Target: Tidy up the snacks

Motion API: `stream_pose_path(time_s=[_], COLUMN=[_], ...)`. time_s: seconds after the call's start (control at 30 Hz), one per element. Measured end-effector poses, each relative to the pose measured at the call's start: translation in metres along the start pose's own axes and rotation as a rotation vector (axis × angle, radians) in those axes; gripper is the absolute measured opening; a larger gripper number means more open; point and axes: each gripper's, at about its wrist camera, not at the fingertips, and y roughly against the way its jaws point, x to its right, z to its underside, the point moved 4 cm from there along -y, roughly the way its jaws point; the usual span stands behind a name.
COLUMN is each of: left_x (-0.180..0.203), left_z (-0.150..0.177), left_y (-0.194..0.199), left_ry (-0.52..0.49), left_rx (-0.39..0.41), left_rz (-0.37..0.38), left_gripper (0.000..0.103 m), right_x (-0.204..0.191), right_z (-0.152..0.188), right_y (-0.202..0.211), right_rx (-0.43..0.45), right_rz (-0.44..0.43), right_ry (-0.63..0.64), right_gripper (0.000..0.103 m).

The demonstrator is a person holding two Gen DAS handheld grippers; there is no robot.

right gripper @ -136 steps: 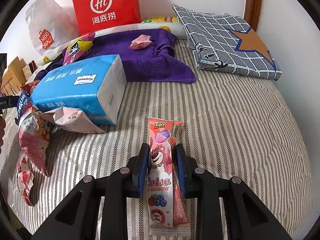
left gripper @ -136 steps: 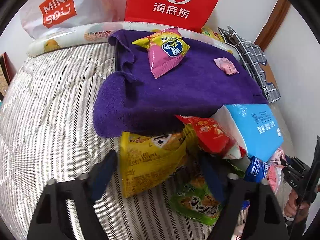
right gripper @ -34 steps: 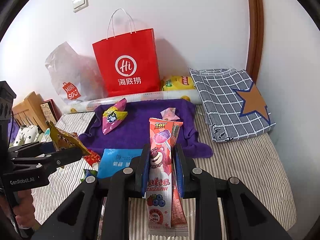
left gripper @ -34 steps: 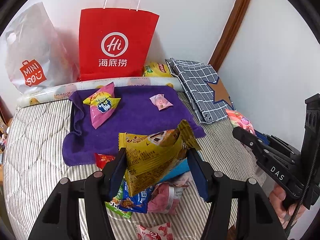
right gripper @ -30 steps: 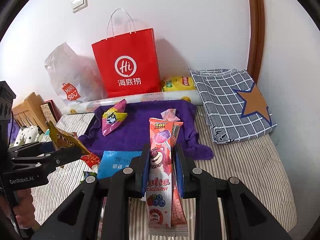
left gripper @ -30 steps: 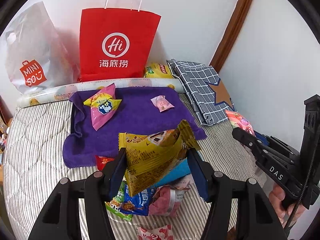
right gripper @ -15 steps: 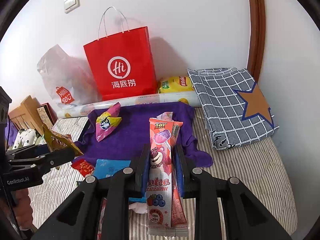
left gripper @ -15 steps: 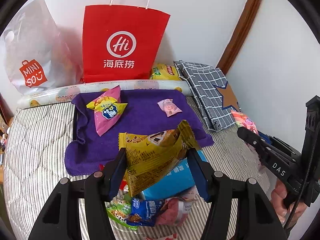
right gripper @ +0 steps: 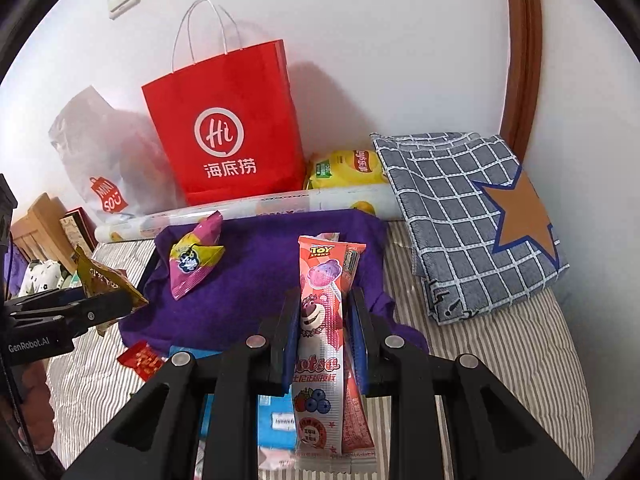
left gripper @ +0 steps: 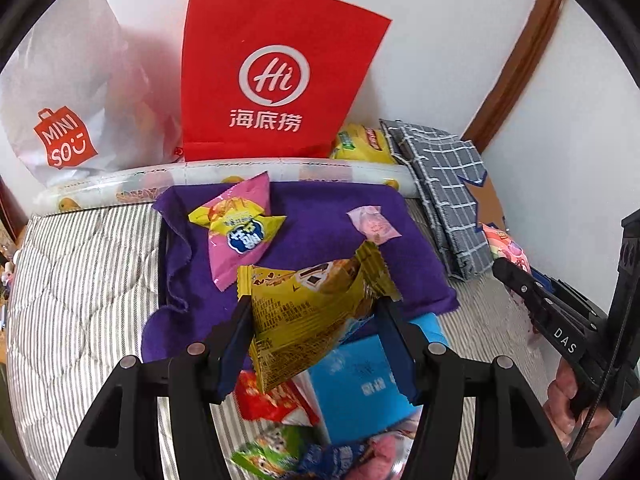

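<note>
My left gripper (left gripper: 314,312) is shut on a yellow snack packet (left gripper: 304,312) and holds it in the air over the near edge of the purple towel (left gripper: 320,216). My right gripper (right gripper: 322,304) is shut on a pink Toy Story lollipop packet (right gripper: 322,312), held upright above the bed in front of the towel (right gripper: 260,264). On the towel lie a pink and yellow chip bag (left gripper: 238,232) and a small pink candy (left gripper: 372,226). The left gripper with its yellow packet (right gripper: 102,276) also shows at the left of the right wrist view.
A red paper bag (left gripper: 276,76) and a white Miniso bag (left gripper: 68,96) stand against the wall behind a rolled mat (left gripper: 200,176). A checked grey cushion (right gripper: 472,216) lies at the right. A blue tissue pack (left gripper: 360,380) and several snacks lie on the striped bed (left gripper: 80,280) below.
Both grippers have moved forward toward the purple towel and the wall, each still holding its packet. The bags and towel look larger and nearer.
</note>
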Motion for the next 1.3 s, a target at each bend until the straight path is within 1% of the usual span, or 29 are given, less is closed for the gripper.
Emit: stream_pose_path(time_s=[0.27, 0.63, 0.9, 1.13, 1.2, 1.3], left_x=[-0.018, -0.035, -0.048, -0.049, -0.049, -0.049], left_z=[-0.015, -0.026, -0.023, -0.018, -0.017, -0.017], left_y=[-0.021, -0.053, -0.079, -0.099, -0.103, -0.108], left_ry=[0.010, 0.019, 0.035, 0.020, 0.017, 0.016], left_rx=[-0.026, -0.065, -0.112, -0.152, -0.160, -0.166], left_rz=[-0.027, -0.044, -0.047, -0.057, -0.056, -0.057], left_gripper=[0.059, 0.059, 0.059, 0.059, 0.056, 0.057], right_x=[0.000, 0.009, 0.013, 0.013, 0.013, 0.012], right_z=[-0.007, -0.009, -0.004, 0.004, 0.006, 0.008], right_y=[-0.034, -0.081, -0.115, -0.139, -0.144, -0.152], right_rx=[-0.033, -0.093, -0.141, -0.182, -0.194, -0.218], right_rz=[0.006, 0.022, 0.030, 0.028, 0.026, 0.021], right_ry=[0.006, -0.006, -0.013, 0.010, 0.016, 0.024], right_gripper=[0.023, 0.023, 0.023, 0.023, 0.023, 0.023])
